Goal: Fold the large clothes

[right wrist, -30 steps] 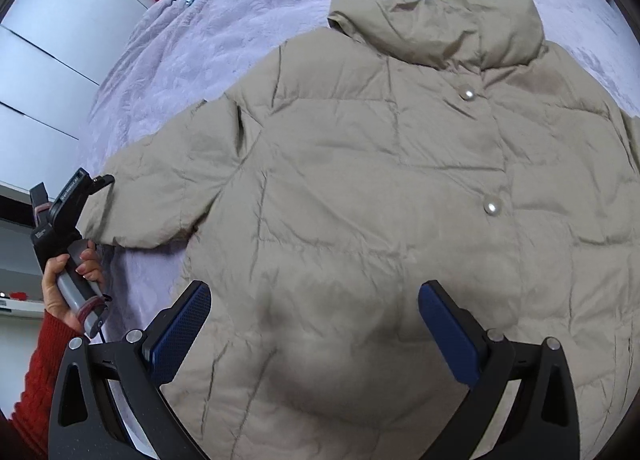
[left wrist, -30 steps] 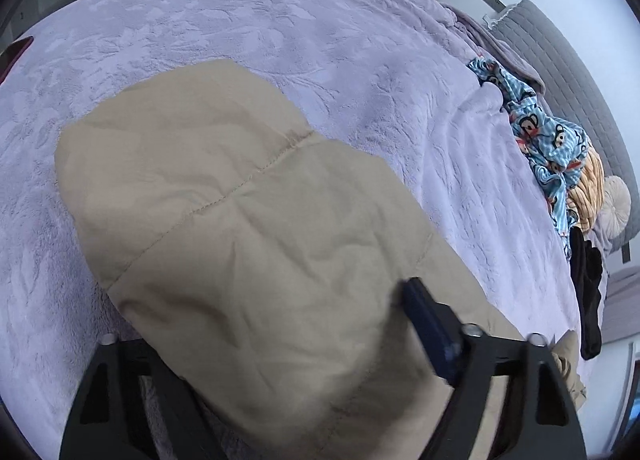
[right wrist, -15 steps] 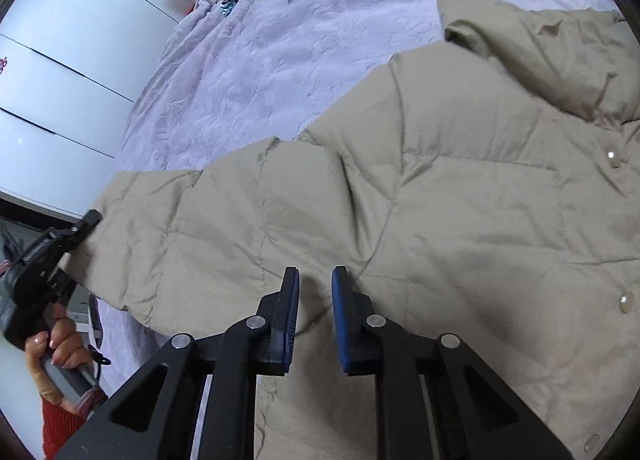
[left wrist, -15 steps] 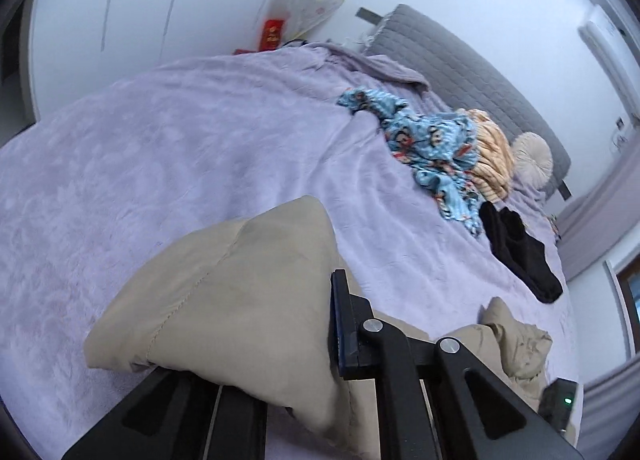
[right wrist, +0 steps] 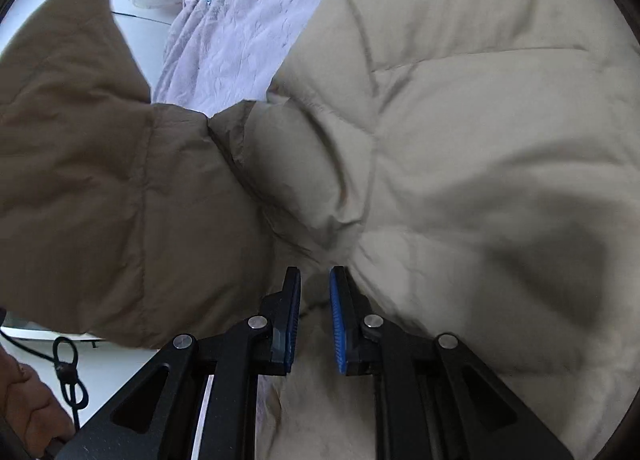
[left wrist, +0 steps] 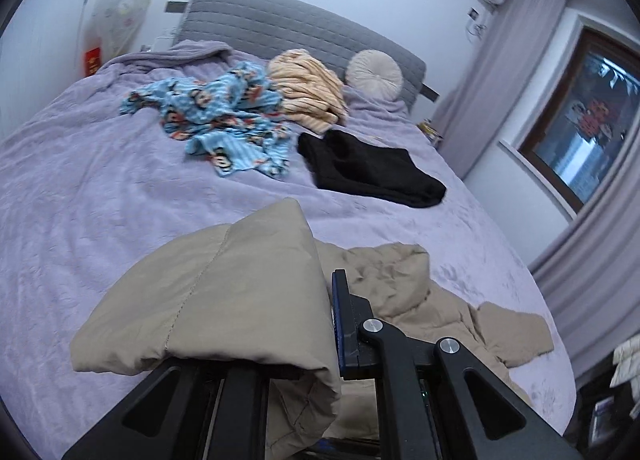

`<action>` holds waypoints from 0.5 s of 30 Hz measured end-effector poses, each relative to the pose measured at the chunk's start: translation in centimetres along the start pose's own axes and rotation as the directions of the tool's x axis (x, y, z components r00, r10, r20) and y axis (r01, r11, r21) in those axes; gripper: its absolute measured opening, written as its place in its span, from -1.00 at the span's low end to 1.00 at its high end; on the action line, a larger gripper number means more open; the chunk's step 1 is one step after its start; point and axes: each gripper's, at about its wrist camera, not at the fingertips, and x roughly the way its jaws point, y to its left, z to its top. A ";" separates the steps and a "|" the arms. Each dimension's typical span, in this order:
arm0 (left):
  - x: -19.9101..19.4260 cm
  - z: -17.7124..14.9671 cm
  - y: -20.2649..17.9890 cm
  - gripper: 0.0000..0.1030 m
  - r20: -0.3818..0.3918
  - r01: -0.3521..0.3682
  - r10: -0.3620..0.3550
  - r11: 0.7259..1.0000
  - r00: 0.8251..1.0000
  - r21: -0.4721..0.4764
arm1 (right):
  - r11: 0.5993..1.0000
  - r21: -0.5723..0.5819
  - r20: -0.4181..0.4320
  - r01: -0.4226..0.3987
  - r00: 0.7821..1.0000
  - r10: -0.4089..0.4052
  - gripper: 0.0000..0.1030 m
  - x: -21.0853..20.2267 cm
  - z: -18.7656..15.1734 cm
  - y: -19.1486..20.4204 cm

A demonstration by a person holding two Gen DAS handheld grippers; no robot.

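A beige puffer jacket (right wrist: 460, 148) lies on the purple bedspread (left wrist: 100, 188). My left gripper (left wrist: 296, 324) is shut on the jacket's sleeve (left wrist: 224, 292) and holds it lifted above the bed; only its right finger (left wrist: 344, 324) shows, the other is under the fabric. In the right wrist view the lifted sleeve (right wrist: 92, 180) hangs at the left. My right gripper (right wrist: 315, 300) is shut on a fold of the jacket by the armpit, with fabric between the blue pads (right wrist: 338, 324).
Blue monkey-print cloth (left wrist: 224, 116), striped orange garment (left wrist: 308, 92) and a black garment (left wrist: 372, 168) lie toward the grey headboard (left wrist: 288, 28). A round cushion (left wrist: 374, 74) leans there. Curtains (left wrist: 600, 252) and a window at right. A fan (left wrist: 120, 16) at left.
My left gripper has lifted the sleeve higher and swung it toward the jacket body. My right gripper, open a second ago, closed on the jacket and stays pressed low against it.
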 end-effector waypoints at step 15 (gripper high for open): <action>15.5 -16.4 -14.4 -0.76 -0.335 -0.095 0.246 0.907 0.910 0.410 | 0.942 0.198 0.146 0.272 0.942 -0.303 -0.66 -17.8 -3.1 -15.0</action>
